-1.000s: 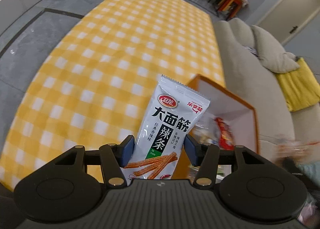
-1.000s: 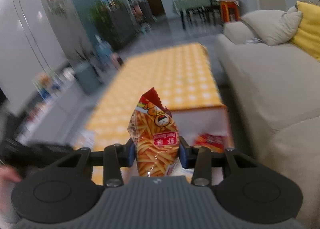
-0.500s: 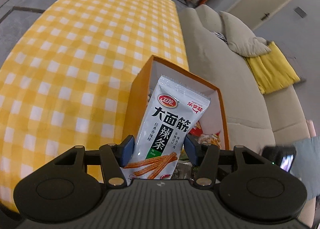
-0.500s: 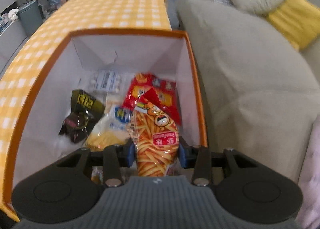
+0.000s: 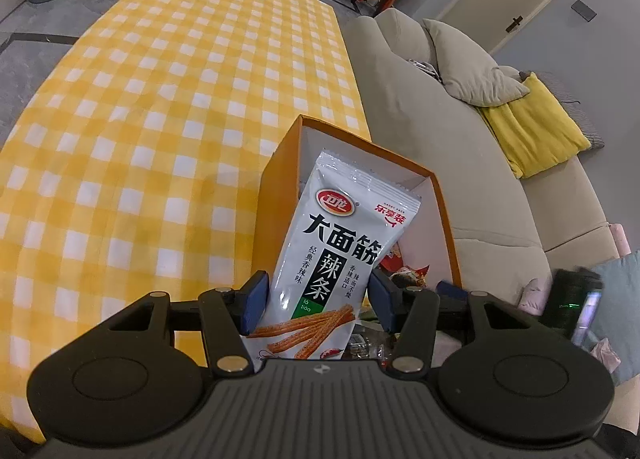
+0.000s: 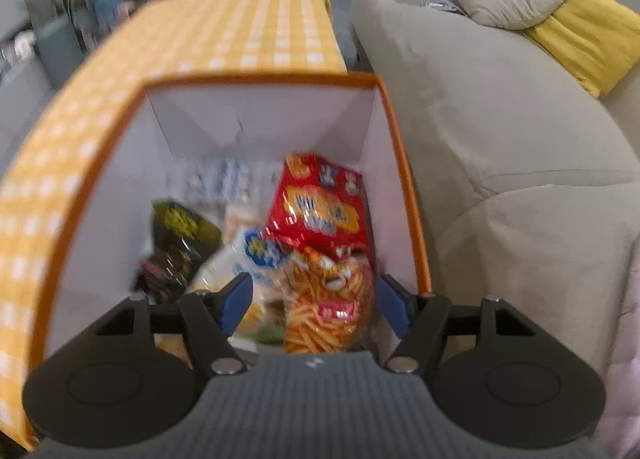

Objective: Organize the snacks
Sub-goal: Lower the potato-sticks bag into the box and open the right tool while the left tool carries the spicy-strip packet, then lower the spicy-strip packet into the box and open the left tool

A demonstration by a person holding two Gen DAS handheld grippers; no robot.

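Right gripper point(image 6: 314, 301) has just been opening over the orange box point(image 6: 402, 179), fries packet point(image 6: 330, 303) loose between its jaws, while the left gripper point(image 5: 318, 303) clamps the upright white spicy-strip packet point(image 5: 340, 255) just short of the box; only the right view shows the snacks inside.

One orange box point(image 6: 404, 179). Inside it: one red packet point(image 6: 320, 211), one black packet point(image 6: 180, 227), one fries packet point(image 6: 328, 299), one yellowish bag point(image 6: 224, 271); others blurred. Above the box: one white spicy-strip packet point(image 5: 340, 243). Beside the box, on the sofa point(image 5: 460, 147): two cushions, one beige point(image 5: 472, 71), one yellow point(image 5: 536, 127).
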